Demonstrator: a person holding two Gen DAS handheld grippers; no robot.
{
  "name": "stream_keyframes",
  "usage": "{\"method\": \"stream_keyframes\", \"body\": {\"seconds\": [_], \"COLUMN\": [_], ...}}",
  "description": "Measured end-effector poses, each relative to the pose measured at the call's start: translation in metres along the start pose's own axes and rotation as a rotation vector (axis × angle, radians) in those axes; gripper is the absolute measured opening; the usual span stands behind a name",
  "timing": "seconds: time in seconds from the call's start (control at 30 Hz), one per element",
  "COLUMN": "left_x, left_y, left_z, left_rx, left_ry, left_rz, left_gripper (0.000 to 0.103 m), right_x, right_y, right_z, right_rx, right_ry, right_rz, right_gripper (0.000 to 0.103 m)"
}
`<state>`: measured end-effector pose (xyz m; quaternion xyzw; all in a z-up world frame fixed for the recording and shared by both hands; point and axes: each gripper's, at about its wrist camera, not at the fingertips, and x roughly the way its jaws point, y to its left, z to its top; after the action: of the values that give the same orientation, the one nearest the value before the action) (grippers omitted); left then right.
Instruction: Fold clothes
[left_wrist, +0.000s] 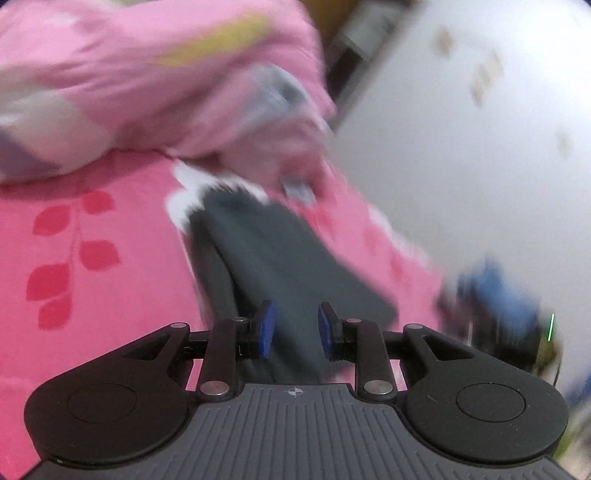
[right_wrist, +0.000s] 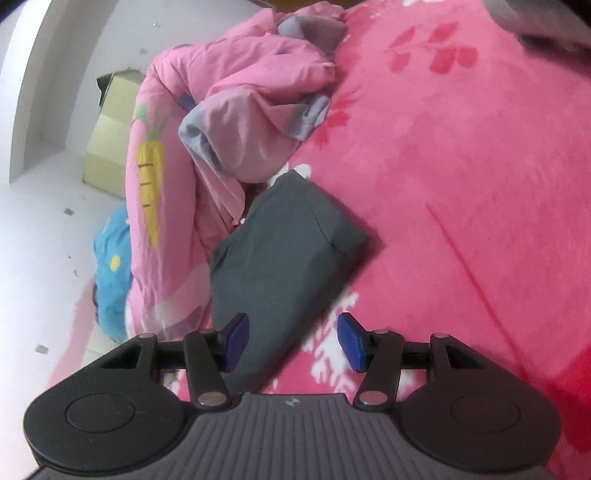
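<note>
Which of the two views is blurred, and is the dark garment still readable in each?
Left wrist: heavy motion blur over quilt and floor, garment edges smeared but recognisable. Right wrist: mostly sharp, garment folds clear; fisheye bends the wall edge.

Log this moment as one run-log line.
task: fold clothes | dark grey garment: folded, on pink bedsheet | left gripper: open, empty | right gripper: open, empty

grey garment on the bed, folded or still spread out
Folded: the grey garment lies as a compact rectangle with layered edges on the pink bedspread.
</note>
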<state>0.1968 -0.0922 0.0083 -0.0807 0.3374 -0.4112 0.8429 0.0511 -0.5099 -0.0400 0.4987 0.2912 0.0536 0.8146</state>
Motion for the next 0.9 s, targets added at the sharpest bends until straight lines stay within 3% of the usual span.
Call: {"method": "stream_keyframes", "body": {"seconds": [0.1, 0.2, 0.4, 0.5, 0.7, 0.77, 0.8, 0.87, 0.9], "left_x": [0.015, 0.032, 0.045, 0.050, 0.040, 0.027, 0.020, 0.015, 0.020], "left_y": [-0.031, -0.042, -0.032, -0.035, -0.037, -0.042, -0.044, -0.048, -0.049], "left_z": [-0.027, -0.042, -0.049, -0.049, -0.049, -0.048, -0.048, -0.049, -0.049], "left_rx": [0.150, 0.205, 0.177, 0.213, 0.186, 0.192, 0.195, 0.215, 0.237], "left_ry": [0.044, 0.063, 0.038, 0.027, 0.010, -0.038, -0.070, -0.108, -0.100], "left_rz": [0.030, 0.078, 0.072, 0.086, 0.158, 0.181, 0.181, 0.179, 0.182], "left_gripper": [0.026, 0.026, 0.026, 0.026, 0.031, 0.038, 0.051, 0.064, 0.064], "right_x": [0.002, 0.010, 0.045, 0.057, 0.058, 0.053, 0.051, 0.052, 0.052], "right_y": [-0.003, -0.011, -0.034, -0.033, -0.033, -0.030, -0.029, -0.029, -0.029], "right_z": [0.004, 0.019, 0.038, 0.042, 0.044, 0.044, 0.045, 0.046, 0.046], "right_rx": [-0.016, 0.008, 0.115, 0.116, 0.128, 0.108, 0.099, 0.089, 0.084], "right_ry": [-0.025, -0.053, -0.019, -0.016, -0.030, -0.049, -0.057, -0.057, -0.056], "right_rz": [0.005, -0.022, -0.012, 0.006, 0.018, -0.002, -0.013, -0.025, -0.030], "right_gripper": [0.057, 0.057, 0.055, 0.055, 0.056, 0.057, 0.059, 0.060, 0.060]}}
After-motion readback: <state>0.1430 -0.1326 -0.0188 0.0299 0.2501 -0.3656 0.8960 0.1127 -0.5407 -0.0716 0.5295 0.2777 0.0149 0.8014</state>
